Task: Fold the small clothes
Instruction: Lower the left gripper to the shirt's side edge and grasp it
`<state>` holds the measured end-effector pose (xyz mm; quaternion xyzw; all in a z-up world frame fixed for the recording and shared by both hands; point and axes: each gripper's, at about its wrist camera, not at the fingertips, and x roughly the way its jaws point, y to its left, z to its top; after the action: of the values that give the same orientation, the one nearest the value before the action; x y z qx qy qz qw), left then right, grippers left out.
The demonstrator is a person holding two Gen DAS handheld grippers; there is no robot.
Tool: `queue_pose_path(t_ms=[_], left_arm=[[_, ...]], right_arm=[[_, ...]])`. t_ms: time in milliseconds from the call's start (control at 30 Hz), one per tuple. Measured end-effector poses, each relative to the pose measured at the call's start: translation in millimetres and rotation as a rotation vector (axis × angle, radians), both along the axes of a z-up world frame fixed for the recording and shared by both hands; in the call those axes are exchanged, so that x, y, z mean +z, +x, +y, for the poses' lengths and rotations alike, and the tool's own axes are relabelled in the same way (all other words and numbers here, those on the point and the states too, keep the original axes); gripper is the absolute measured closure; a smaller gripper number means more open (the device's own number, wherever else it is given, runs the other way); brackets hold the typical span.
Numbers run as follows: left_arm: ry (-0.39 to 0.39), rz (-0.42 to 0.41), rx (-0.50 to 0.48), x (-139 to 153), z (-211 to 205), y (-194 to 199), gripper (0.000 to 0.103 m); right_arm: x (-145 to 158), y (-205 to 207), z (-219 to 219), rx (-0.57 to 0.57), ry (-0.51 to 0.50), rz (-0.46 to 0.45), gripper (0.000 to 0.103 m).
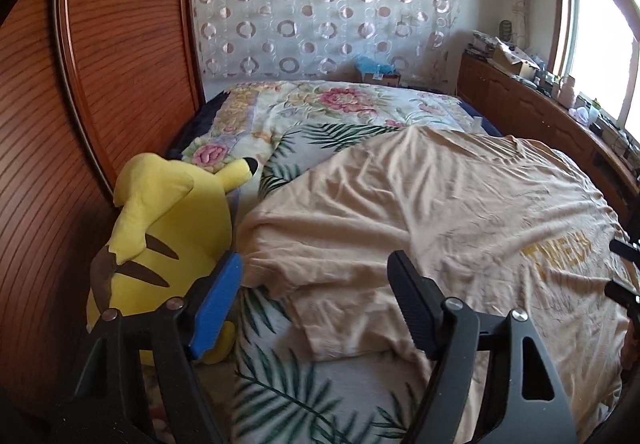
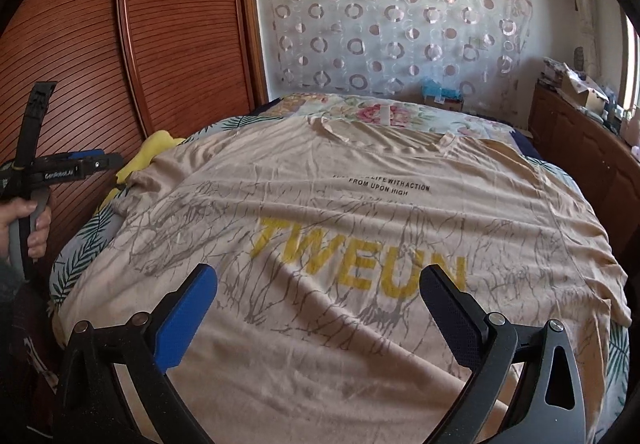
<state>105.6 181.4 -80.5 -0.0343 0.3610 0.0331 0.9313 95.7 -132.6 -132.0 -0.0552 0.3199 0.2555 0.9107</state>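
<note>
A beige T-shirt [image 2: 360, 212] with yellow letters and grey branch print lies spread flat on the bed, collar at the far end. It also shows in the left wrist view [image 1: 440, 212], where its left sleeve [image 1: 288, 264] lies in front of me. My left gripper [image 1: 316, 284] is open and empty, hovering just above that sleeve. My right gripper [image 2: 320, 296] is open and empty above the lower middle of the shirt. The left gripper also shows at the left of the right wrist view [image 2: 80, 164], held in a hand.
A yellow plush toy [image 1: 160, 236] lies at the bed's left edge against the wooden wardrobe [image 1: 80, 84]. The leaf-print sheet [image 1: 288, 384] and a floral quilt [image 1: 320, 108] cover the bed. A cluttered wooden cabinet [image 1: 540, 116] runs along the right under the window.
</note>
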Motion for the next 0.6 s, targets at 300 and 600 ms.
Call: queue_pose_path(t_ms=[300,600], left_arm=[[-0.108,0.152,0.027,-32,39,50,0.048],[-0.1,0.223,-0.003,-46,34,46,0.05]], right_arm=[[6,6,0,0.059,-0.034,0.033,0.002],[4,11,10,0.076,-0.066,0.014,0.002]])
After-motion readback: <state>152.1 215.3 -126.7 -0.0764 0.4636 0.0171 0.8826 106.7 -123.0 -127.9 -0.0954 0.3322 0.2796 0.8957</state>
